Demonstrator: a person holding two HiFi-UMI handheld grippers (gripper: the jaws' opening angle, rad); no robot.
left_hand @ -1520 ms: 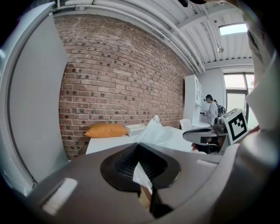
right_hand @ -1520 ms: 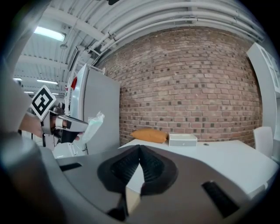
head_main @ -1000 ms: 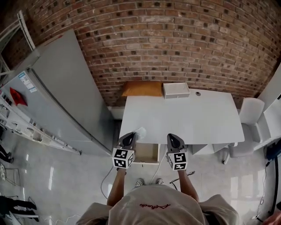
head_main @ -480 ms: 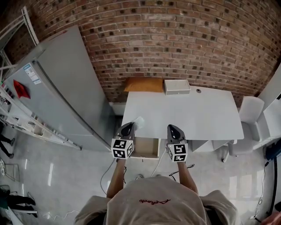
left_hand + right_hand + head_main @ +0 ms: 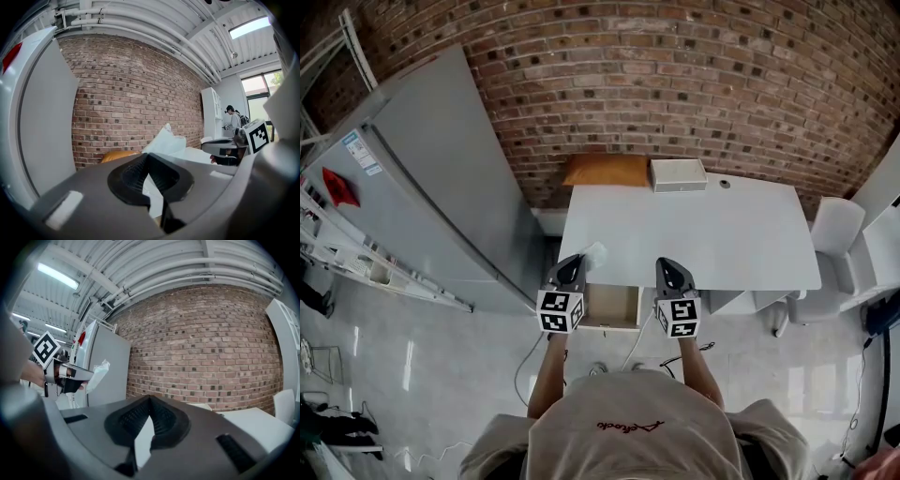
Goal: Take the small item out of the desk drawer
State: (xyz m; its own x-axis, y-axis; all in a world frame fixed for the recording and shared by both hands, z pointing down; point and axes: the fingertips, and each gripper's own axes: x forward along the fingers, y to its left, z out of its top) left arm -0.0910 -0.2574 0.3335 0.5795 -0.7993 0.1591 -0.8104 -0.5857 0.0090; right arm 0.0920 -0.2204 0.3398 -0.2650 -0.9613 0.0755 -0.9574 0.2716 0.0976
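Note:
A small white plastic packet (image 5: 594,253) sticks up from my left gripper (image 5: 572,270), which is shut on it above the desk's front left corner. In the left gripper view the packet (image 5: 165,140) rises out between the closed jaws of the left gripper (image 5: 148,158). The open drawer (image 5: 611,306) lies just below, between both grippers; its wooden inside looks bare. My right gripper (image 5: 667,270) is shut with nothing in it, to the right of the drawer. The right gripper (image 5: 150,399) view shows the packet (image 5: 96,373) off to its left.
The white desk (image 5: 712,239) carries a white box (image 5: 678,174) at its back edge. An orange cushion-like thing (image 5: 605,169) sits behind the desk against the brick wall. A tall grey cabinet (image 5: 441,187) stands to the left, a white chair (image 5: 836,234) to the right.
Both grippers stay above the open drawer, the left one still holding the packet. Only the head view has shifted slightly.

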